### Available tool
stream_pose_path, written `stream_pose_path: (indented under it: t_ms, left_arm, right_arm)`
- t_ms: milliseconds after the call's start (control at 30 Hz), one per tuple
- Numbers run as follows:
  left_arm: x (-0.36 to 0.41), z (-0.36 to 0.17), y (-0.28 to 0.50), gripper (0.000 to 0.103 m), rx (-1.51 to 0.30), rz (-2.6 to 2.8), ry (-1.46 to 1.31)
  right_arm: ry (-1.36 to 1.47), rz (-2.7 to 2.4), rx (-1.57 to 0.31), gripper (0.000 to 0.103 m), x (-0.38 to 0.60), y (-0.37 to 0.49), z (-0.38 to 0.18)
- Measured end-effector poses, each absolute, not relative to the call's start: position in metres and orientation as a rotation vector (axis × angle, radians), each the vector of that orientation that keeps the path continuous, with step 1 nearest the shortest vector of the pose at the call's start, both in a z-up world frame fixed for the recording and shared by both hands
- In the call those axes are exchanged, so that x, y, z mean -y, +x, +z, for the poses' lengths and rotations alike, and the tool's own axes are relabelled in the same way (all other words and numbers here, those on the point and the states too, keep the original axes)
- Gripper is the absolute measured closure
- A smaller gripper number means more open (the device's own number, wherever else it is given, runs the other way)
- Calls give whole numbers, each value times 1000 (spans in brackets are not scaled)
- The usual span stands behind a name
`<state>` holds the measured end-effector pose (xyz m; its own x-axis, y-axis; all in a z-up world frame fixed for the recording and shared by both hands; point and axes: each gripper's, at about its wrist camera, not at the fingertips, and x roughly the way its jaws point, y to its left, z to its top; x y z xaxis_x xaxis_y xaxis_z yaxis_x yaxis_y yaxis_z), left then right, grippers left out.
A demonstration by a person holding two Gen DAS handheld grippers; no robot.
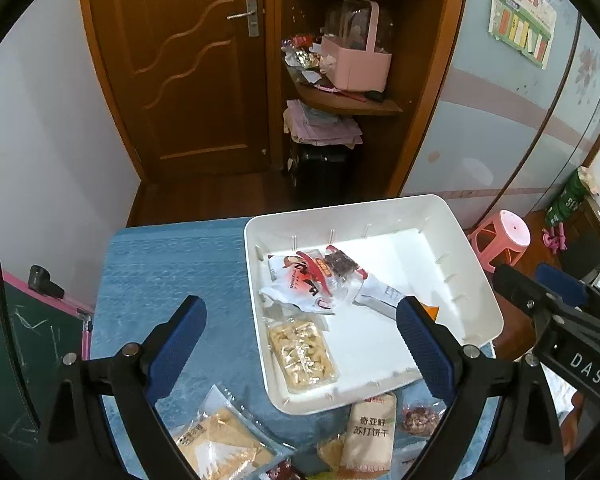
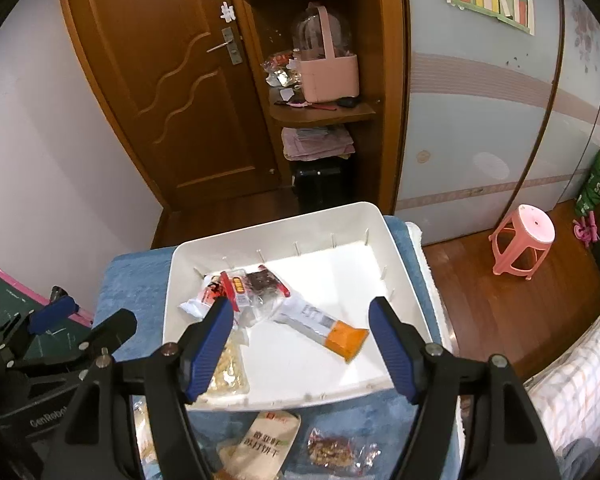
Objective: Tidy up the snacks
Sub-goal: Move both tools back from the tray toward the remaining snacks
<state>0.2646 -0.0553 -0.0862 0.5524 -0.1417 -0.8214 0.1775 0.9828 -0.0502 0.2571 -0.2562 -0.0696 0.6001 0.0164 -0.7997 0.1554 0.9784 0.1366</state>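
Both grippers hover with fingers wide and empty: the left gripper (image 1: 300, 344) over the white tray (image 1: 476, 280), the right gripper (image 2: 304, 344) beside it. Next pick, likely the cracker packet (image 1: 370, 436) at six o'clock, wants a centred, level pinch.

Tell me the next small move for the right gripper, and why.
Probably lower the right gripper, open and empty, onto the cracker packet lying on the blue cloth just outside the white bin, since other snacks already sit inside.

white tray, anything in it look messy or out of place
The red-and-white packets lie heaped at the white tray's far-left corner, and the orange-ended packet lies diagonally. Nothing looks spilled or torn.
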Motion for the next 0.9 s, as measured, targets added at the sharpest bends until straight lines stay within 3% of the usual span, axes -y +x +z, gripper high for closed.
stream_pose_path:
  t_ms: [600, 900]
  left_arm:
    - [34, -22, 164, 7, -844, -177, 9]
    - [34, -34, 99, 6, -871, -206, 22]
  right_arm:
    - [181, 4, -844, 32, 249, 165, -16]
    - [159, 19, -875, 32, 252, 117, -26]
